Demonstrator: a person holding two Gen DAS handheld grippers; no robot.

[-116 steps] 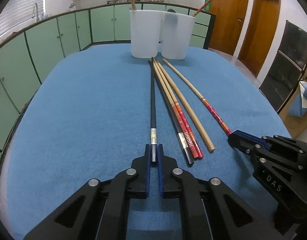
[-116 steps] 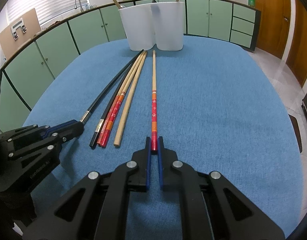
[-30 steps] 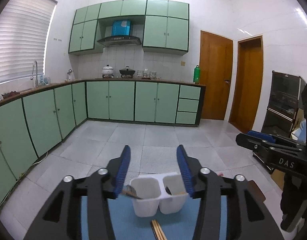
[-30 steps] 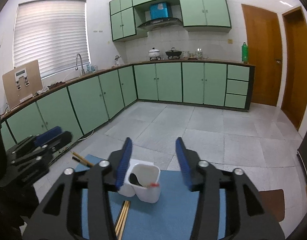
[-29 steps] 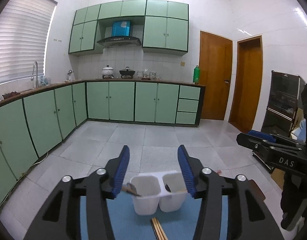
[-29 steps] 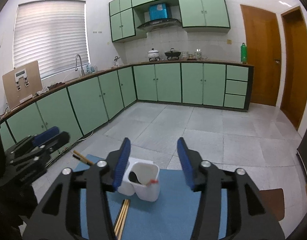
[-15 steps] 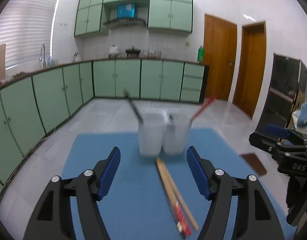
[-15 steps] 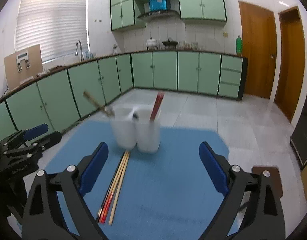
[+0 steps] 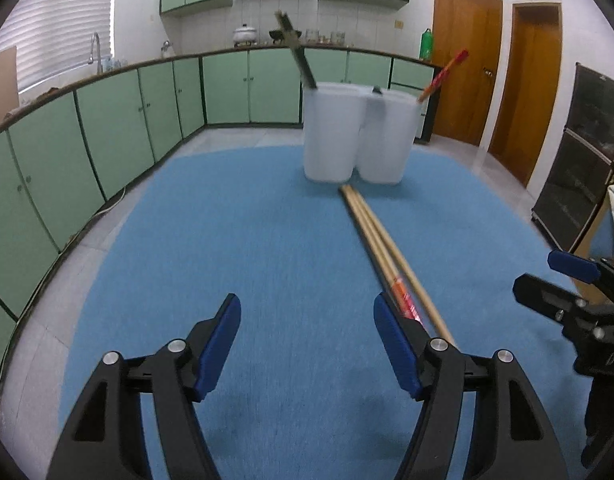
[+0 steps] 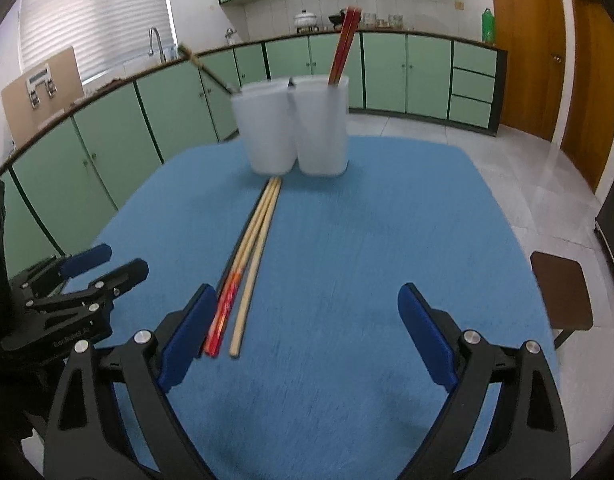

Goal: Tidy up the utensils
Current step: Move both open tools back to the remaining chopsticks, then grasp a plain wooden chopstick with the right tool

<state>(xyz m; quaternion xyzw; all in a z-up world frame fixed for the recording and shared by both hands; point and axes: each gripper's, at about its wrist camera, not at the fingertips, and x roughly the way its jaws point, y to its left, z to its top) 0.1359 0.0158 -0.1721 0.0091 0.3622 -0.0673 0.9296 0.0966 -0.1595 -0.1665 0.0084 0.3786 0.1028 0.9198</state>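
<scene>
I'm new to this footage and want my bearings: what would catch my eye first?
Two white cups joined side by side stand at the far end of the blue mat, red chopsticks sticking up from the right one. A bundle of loose chopsticks lies on the mat before them. Both claws, left and right, are wide open.

Green cabinets (image 9: 107, 136), wood doors (image 9: 463, 68), brown stool (image 10: 563, 288), faucet (image 10: 155, 42).

Even, bright indoor light, slight motion blur throughout, strong fisheye bending and dark corners.
</scene>
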